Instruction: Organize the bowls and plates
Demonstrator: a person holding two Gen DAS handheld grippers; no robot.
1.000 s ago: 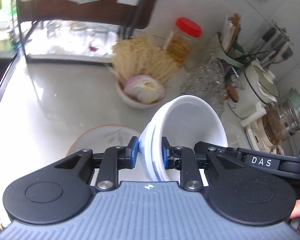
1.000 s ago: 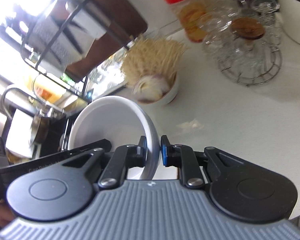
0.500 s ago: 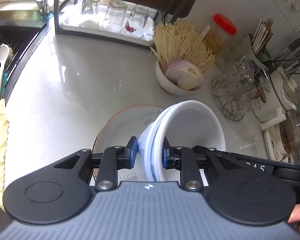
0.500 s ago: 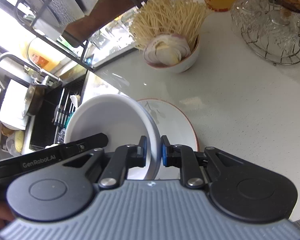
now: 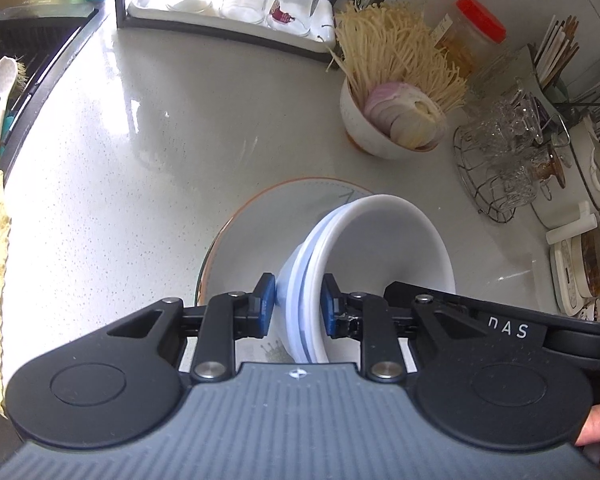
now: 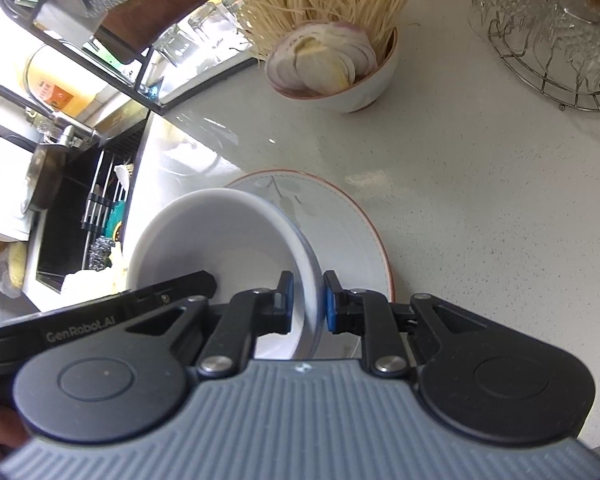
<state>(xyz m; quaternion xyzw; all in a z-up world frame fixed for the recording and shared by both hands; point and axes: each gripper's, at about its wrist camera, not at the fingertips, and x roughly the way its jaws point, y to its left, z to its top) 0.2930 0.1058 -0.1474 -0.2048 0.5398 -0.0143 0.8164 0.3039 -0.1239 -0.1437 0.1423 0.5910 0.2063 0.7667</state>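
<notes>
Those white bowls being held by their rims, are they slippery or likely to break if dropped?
Probably slippery: the white bowls look glossy, pinched only at opposite rims by the left gripper and right gripper. Likely stiff and breakable, seemingly glazed ceramic. They hang over the plate.

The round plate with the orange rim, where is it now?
The round plate with the orange rim lies on the white counter, under the held white bowls.

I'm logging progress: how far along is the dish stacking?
Done: the plate lies flat on the counter. In hand: both grippers, left and right, clamp opposite rims of the white bowls above it. Left: setting them down. The onion bowl stands apart.
</notes>
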